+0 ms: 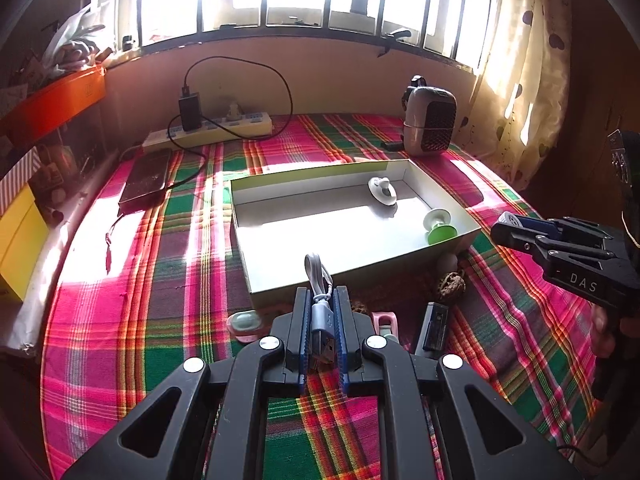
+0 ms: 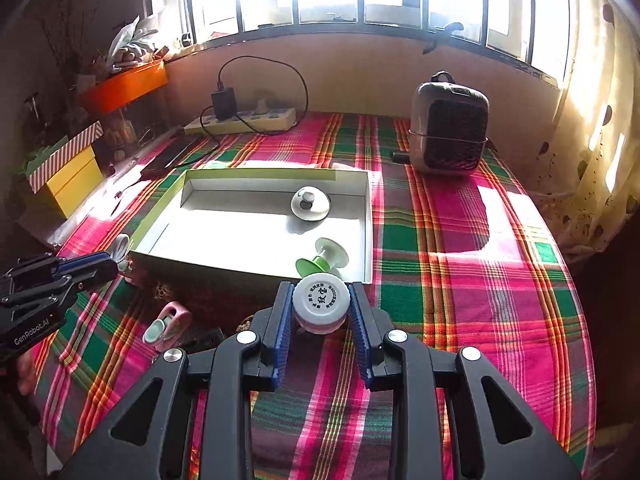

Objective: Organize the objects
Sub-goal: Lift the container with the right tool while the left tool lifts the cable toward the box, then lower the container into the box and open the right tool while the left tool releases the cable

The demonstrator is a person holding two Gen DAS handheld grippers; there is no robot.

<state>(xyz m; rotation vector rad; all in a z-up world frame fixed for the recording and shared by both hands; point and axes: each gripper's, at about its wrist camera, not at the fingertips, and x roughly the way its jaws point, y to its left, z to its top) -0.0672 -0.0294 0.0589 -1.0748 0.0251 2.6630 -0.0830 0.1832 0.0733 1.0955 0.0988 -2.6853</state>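
Small things near the box's (image 1: 360,266) front wall are half hidden behind the grippers; a pink one (image 2: 170,326) shows best from the right side. The left gripper (image 1: 322,320) pinches a grey cable plug (image 1: 321,322), its cord looping up. The right gripper (image 2: 320,306) squeezes a round white jar (image 2: 320,304). Two smooth suction cups, white (image 2: 310,204) and green (image 2: 322,258), sit inside the box on the checked cloth (image 2: 460,280).

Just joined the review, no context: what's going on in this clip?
A person is tidying small items into a shallow open box on a plaid-covered table. The left gripper is shut on a grey USB cable; the right gripper is shut on a small round white container. A white suction cup and a green one already lie in the box.
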